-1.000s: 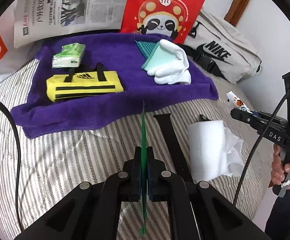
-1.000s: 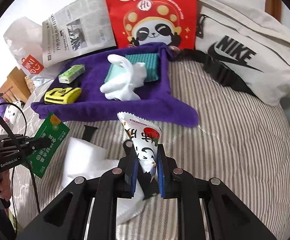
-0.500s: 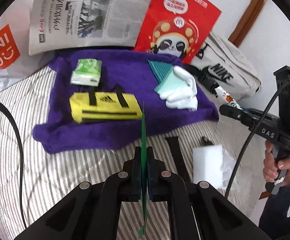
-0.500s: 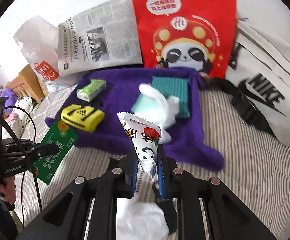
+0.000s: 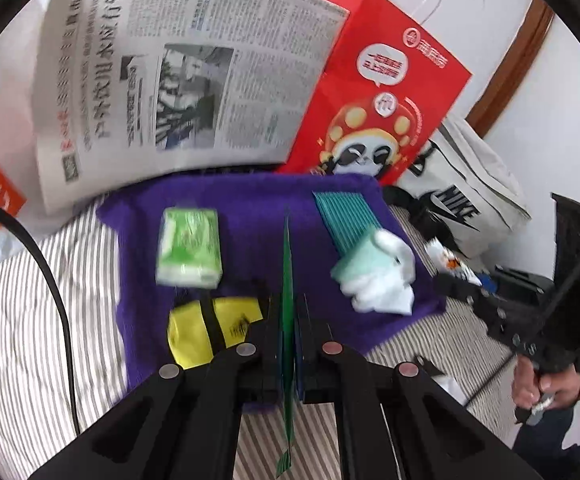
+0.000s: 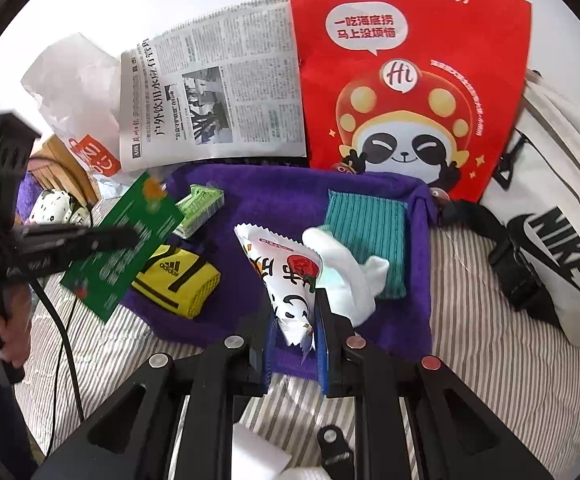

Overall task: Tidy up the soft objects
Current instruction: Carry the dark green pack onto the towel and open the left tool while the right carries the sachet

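Observation:
My left gripper (image 5: 288,344) is shut on a flat green packet (image 5: 287,280), seen edge-on, held above the front of the purple towel (image 5: 250,204); the packet's face shows in the right wrist view (image 6: 126,244). My right gripper (image 6: 293,340) is shut on a white snack packet (image 6: 286,268), held over the towel's (image 6: 258,216) front edge. On the towel lie a green tissue pack (image 5: 190,246), a yellow Adidas pouch (image 5: 210,328), a teal cloth (image 5: 345,216) and a white sock (image 5: 385,280).
A newspaper (image 5: 182,80), a red panda paper bag (image 5: 373,92) and a white Nike bag (image 5: 465,196) stand behind the towel. An orange and white plastic bag (image 6: 74,92) is at the far left. White tissue (image 6: 262,456) lies on the striped bed (image 6: 489,352) below my right gripper.
Both grippers have moved forward towards the towel with their packets still held. The towel's objects now appear closer and larger in both views.

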The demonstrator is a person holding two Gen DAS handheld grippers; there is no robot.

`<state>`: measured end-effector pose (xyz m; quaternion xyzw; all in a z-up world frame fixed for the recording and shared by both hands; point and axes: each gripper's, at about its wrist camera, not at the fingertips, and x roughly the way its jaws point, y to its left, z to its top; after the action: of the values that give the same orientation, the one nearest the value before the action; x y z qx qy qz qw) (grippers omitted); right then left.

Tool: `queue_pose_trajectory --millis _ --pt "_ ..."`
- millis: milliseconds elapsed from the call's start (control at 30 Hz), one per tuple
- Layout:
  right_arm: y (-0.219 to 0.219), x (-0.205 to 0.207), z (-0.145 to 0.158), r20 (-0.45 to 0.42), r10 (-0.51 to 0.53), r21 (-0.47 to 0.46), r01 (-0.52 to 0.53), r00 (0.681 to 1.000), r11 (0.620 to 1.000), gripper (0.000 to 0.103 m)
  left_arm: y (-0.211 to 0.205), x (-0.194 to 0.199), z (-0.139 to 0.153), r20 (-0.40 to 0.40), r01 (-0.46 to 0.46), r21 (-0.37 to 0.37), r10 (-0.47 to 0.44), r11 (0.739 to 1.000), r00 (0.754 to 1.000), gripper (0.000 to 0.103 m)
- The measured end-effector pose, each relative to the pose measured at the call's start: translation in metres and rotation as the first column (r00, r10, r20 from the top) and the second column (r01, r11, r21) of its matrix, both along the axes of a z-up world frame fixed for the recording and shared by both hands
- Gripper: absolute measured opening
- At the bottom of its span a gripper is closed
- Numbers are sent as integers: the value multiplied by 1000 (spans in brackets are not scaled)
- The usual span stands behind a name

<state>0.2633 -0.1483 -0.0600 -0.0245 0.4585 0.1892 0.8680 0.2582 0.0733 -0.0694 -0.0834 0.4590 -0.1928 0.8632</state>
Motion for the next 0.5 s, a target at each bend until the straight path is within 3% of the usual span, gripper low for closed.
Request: queue_pose_trajectory --millis 500 --pt "7 32 -17 -31 26 -13 -26 999 1000 17 -5 94 -22 -54 3 -34 -5 999 999 5"
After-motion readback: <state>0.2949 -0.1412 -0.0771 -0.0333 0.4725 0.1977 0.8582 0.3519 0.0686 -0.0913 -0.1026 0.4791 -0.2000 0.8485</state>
